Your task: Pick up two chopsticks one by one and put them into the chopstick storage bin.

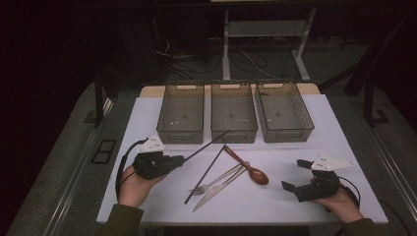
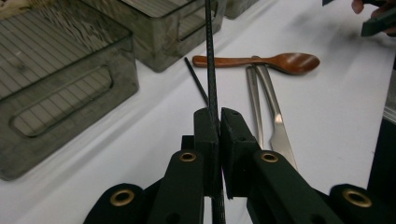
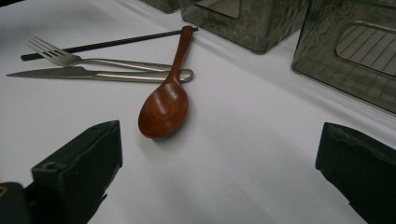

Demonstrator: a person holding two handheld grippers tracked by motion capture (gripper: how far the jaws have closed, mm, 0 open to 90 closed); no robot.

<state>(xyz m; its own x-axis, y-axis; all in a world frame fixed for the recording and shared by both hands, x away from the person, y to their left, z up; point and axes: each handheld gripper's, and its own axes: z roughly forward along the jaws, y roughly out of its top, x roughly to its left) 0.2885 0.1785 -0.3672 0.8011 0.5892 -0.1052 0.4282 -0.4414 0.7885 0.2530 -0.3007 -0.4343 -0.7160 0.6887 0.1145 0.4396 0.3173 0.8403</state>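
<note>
My left gripper [image 1: 181, 159] [image 2: 217, 116] is shut on one end of a thin black chopstick [image 1: 206, 144] [image 2: 210, 56], which slants up off the table toward the bins. A second black chopstick [image 1: 204, 174] [image 2: 196, 81] [image 3: 116, 43] lies flat on the white table. Beside it lie a metal fork [image 1: 216, 182] [image 3: 70, 58], a metal knife [image 1: 216, 191] [image 3: 70, 73] and a brown wooden spoon [image 1: 251, 169] [image 2: 280, 61] [image 3: 163, 107]. My right gripper [image 1: 293, 174] [image 3: 219, 140] rests at the front right, open and holding nothing, with the spoon bowl just ahead of it.
Three smoky see-through bins stand in a row at the back: left [image 1: 179, 135], middle [image 1: 233, 133], right [image 1: 287, 133]. All look empty. The white table top [image 1: 275, 201] ends close in front of both hands, with dark floor and cables beyond.
</note>
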